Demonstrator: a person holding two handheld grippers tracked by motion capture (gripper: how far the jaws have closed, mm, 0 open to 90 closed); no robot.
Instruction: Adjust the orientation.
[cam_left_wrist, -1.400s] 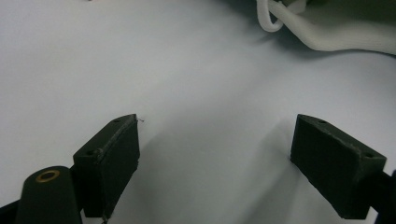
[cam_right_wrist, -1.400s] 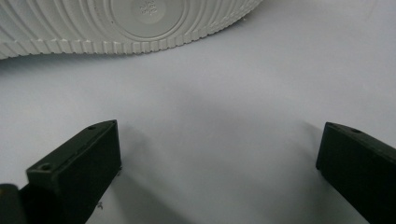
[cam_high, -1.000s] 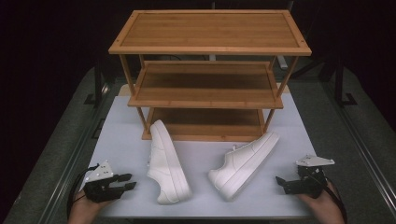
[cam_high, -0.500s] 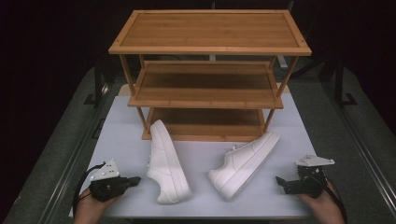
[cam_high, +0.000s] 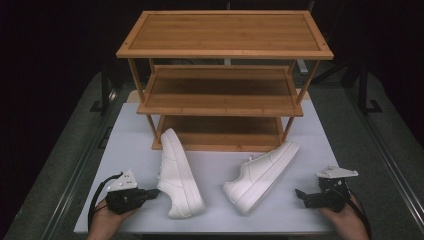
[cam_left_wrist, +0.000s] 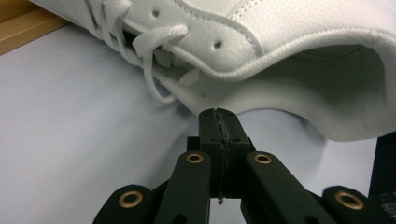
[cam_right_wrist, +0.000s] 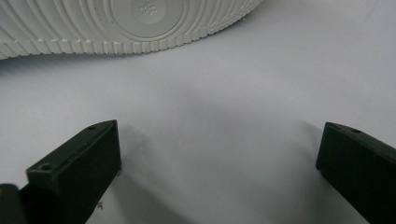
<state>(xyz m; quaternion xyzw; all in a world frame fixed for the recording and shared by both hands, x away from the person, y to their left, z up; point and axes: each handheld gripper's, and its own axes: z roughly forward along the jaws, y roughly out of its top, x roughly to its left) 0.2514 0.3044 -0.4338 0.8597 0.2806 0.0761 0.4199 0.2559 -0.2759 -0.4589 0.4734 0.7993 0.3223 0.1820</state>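
A white rectangular table mat lies on the dark table, and a three-tier bamboo shoe rack stands on its far half, its lowest shelf reaching almost to the two shoes. Two white leather sneakers lie on their sides on the near half. The left white sneaker runs from the rack's near left leg toward the near edge, sole turned right; the right white sneaker slants from near centre toward the far right, sole facing the right side. A bare wedge of mat opens between them, wider at the far end, and bare strips run along the mat's left and right edges and its near edge.

The left gripper, held in a hand at the near left, points right with its tips just beside the left sneaker's collar. In the left gripper view its black jaws are pressed together with nothing between them, right below the shoe's padded opening and loose lace; whether they touch the shoe I cannot tell.

The right gripper, at the near right, points left, well apart from the right sneaker. In the right gripper view its jaws stand wide apart over bare mat, with the ribbed sole cut off at the top.

The shoes' toes and heels are partly cropped in both gripper views.
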